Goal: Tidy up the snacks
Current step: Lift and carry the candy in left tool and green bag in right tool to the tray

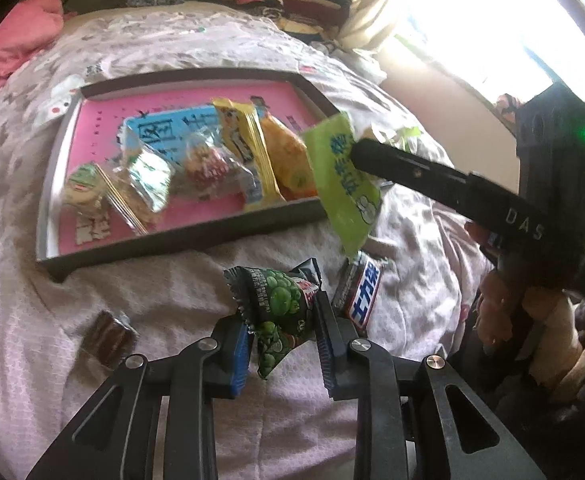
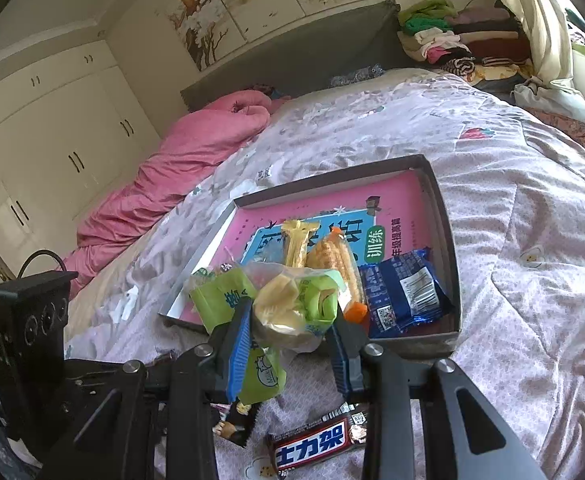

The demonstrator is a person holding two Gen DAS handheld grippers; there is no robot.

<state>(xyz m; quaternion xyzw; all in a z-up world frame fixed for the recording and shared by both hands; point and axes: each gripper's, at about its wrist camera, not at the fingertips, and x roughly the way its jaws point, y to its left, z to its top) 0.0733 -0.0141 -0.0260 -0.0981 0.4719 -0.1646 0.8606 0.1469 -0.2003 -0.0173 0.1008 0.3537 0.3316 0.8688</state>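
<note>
A shallow grey box (image 1: pixel 180 236) with a pink book as its floor lies on the bed and holds several snack packets. My left gripper (image 1: pixel 282 344) is shut on a dark green-pea snack packet (image 1: pixel 280 312), held above the bedspread in front of the box. My right gripper (image 2: pixel 290 340) is shut on a light green packet (image 2: pixel 312 304), held over the box's near edge; in the left wrist view the same packet (image 1: pixel 344 184) hangs from the right gripper's finger. A Snickers bar (image 2: pixel 316 444) lies on the bedspread below; it also shows in the left wrist view (image 1: pixel 362 292).
A small brown wrapped sweet (image 1: pixel 110 336) lies on the bedspread at the left. A blue packet (image 2: pixel 404 292) and a corn snack (image 2: pixel 336 264) lie in the box. A pink duvet (image 2: pixel 172 176) and folded clothes (image 2: pixel 452 40) lie at the far end of the bed.
</note>
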